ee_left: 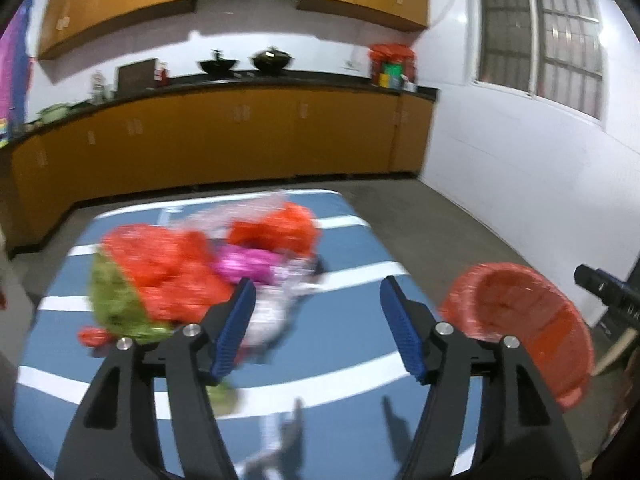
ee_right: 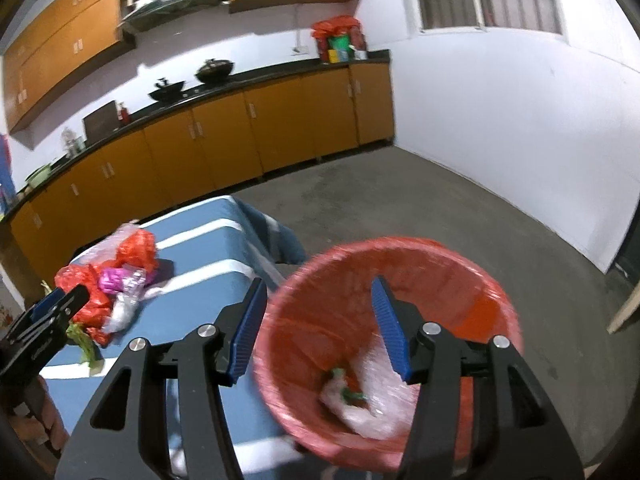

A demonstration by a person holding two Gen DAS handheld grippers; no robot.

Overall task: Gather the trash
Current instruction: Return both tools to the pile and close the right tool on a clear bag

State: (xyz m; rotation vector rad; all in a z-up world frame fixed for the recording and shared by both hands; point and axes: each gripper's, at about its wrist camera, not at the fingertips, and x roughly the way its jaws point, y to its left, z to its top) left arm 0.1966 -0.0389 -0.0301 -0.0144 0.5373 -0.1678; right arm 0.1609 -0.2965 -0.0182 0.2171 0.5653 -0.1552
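Landmark = red bin (ee_right: 384,344), lined w/ a red bag, standing just off the table's right edge. Far left of the bin: trash pile (ee_left: 192,272) on the blue-and-white striped table (ee_left: 340,340), red plastic bags, a green leafy scrap, a pink shiny wrapper, clear film, all touching in one heap. Left gripper (ee_left: 316,320) hovers over the table between pile and bin, jaws about two-thirds apart, nothing between them; pile sits just beyond its left finger. Over the bin: right gripper (ee_right: 316,328), jaws roughly half apart and empty, left finger outside the rim, right finger above the inside; clear film and a green bit already lie in the bin's bottom. Risks, as I judge: thin bags are slippery and tangled, so a pinch could lift only one layer or drag the whole heap off the table; a right finger could snag the liner or tip the bin. Room beyond the bin: grey concrete floor, orange cabinets w/ dark counter, woks, white wall, barred window to the right.
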